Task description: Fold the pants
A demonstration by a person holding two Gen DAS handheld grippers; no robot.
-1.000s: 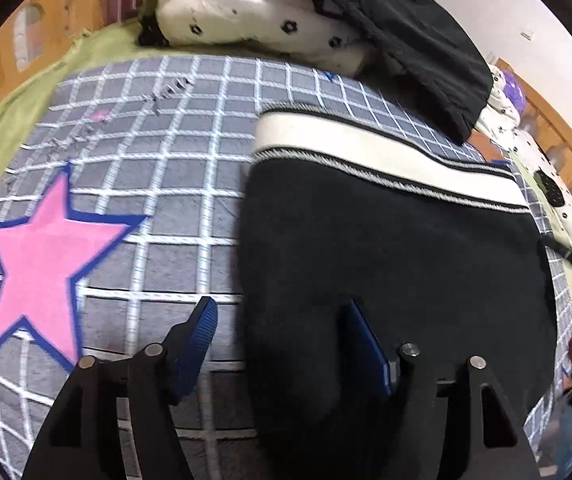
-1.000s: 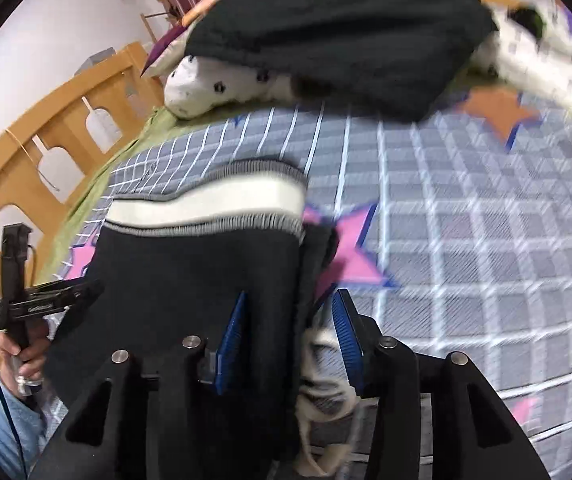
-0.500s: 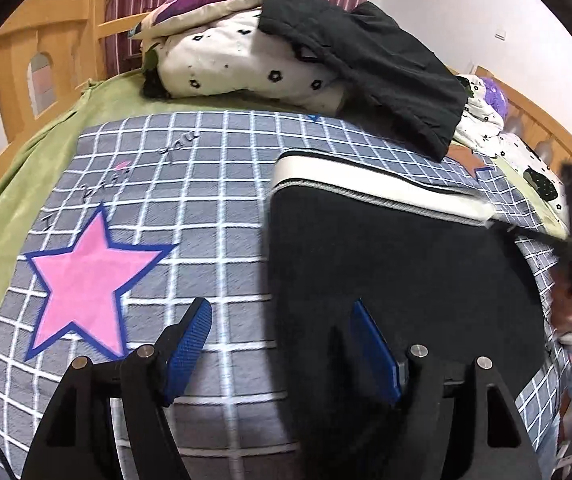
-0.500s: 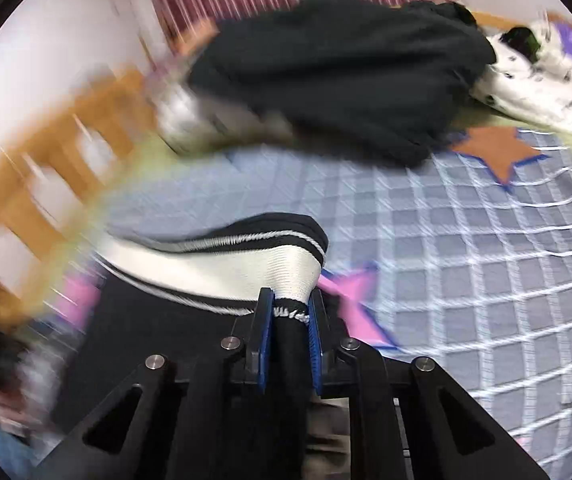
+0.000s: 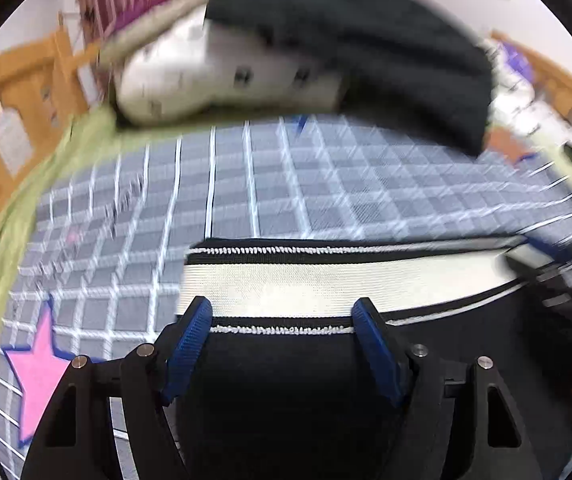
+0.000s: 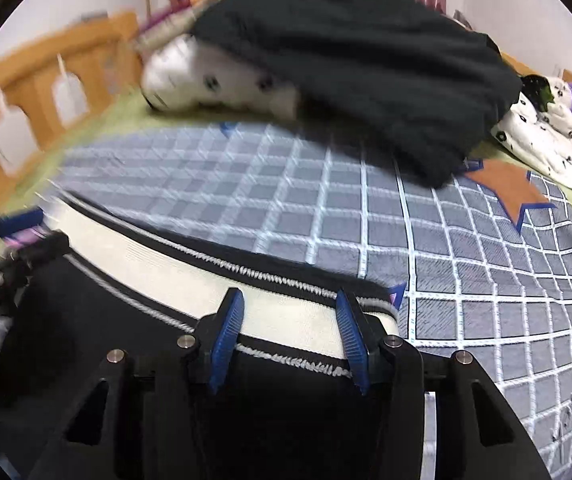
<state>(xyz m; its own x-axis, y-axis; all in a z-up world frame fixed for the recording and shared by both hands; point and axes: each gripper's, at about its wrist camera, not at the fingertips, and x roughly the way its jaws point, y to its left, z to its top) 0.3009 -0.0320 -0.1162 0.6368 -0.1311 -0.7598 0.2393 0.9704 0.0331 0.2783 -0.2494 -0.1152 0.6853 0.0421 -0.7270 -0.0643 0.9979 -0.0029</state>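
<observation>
Black pants (image 5: 286, 392) with a white waistband (image 5: 326, 286) edged in black lie on a grey checked bedspread (image 5: 246, 184). My left gripper (image 5: 282, 320) is open over the waistband's left end, blue fingers (image 5: 190, 340) apart. In the right wrist view the same pants (image 6: 98, 320) and waistband (image 6: 286, 312) show, with my right gripper (image 6: 288, 320) open above the waistband's right end. The other gripper shows blurred at the left edge (image 6: 14, 264).
A pile of white spotted bedding (image 5: 226, 76) with a black garment (image 6: 366, 72) on it lies at the bed's far end. Wooden bed rails (image 6: 46, 88) run along the left. More white bedding (image 6: 546, 140) lies at the right. Pink (image 5: 38, 376) and orange (image 6: 506, 188) stars mark the spread.
The right gripper, shut on the waistband half a second ago, is now open above it. The left gripper has moved up from the pants' body to the waistband. Both views are blurred by motion.
</observation>
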